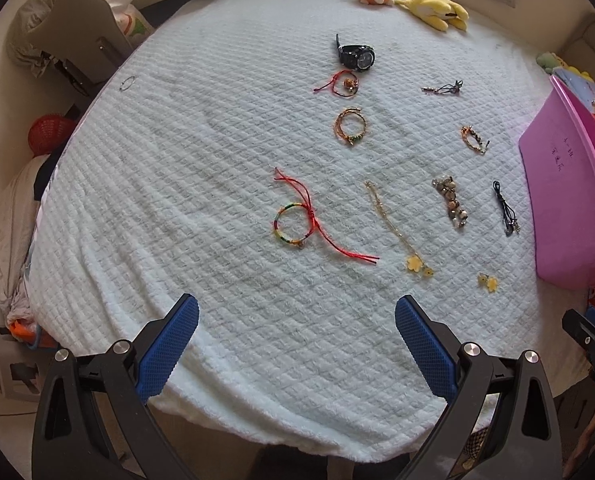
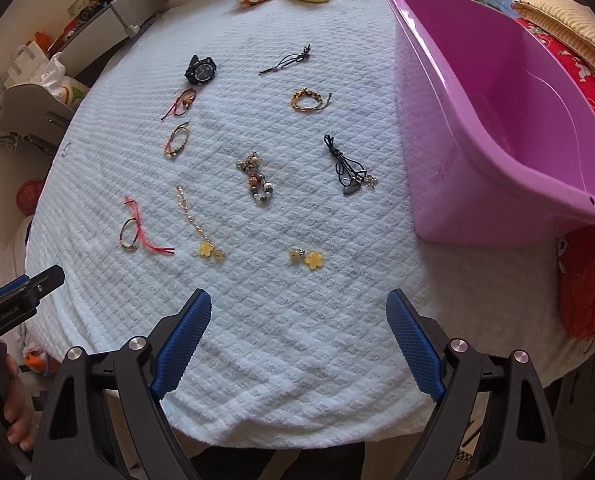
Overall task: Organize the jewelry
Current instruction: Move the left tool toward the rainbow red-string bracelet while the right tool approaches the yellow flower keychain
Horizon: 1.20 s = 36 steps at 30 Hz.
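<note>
Showing "GenRobot.AI" lettering, the left gripper [image 2: 21, 292] hovers beside the blanket [image 2: 297, 340].

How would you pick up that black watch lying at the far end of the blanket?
I'd take the black watch by its case, across the narrow sides, coming straight down from above. It seems to lie with the dial facing up and the strap curled behind, so the case is likely the firmest part. Both the left hand-held gripper and right hand-held gripper are open.
</note>
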Each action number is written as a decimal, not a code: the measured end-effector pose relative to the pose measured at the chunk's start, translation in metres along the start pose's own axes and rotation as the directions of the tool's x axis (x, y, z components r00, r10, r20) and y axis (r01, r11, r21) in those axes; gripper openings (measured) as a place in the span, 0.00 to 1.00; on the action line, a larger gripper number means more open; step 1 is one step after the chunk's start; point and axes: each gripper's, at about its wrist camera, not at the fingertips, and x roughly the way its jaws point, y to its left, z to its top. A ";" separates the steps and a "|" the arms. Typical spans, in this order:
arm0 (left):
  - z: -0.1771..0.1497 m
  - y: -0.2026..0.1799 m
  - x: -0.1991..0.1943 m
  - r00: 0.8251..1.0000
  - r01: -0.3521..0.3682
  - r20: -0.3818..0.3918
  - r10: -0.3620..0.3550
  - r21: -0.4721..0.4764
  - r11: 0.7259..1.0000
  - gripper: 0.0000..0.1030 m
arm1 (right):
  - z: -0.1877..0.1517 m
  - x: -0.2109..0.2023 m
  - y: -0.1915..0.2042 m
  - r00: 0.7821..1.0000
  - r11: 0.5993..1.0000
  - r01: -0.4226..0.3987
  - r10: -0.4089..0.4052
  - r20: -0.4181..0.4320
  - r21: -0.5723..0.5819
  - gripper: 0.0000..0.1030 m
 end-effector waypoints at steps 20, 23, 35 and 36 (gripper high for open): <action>-0.009 0.003 0.138 0.983 0.044 0.175 -0.055 0.069 0.997 0.94 | -0.026 0.121 0.001 0.973 0.995 0.096 -0.101 0.208 0.032 0.83; -0.013 0.002 0.147 0.982 0.038 0.184 -0.051 0.073 0.997 0.94 | -0.028 0.128 0.000 0.967 0.996 0.083 -0.087 0.238 0.028 0.83; -0.015 -0.001 0.165 0.973 0.041 0.225 -0.055 0.067 0.997 0.94 | -0.031 0.149 0.002 0.960 0.993 0.108 -0.095 0.265 -0.037 0.82; -0.017 0.000 0.166 0.971 0.042 0.234 -0.056 0.065 0.997 0.94 | -0.031 0.150 0.003 0.960 0.993 0.109 -0.094 0.264 -0.040 0.82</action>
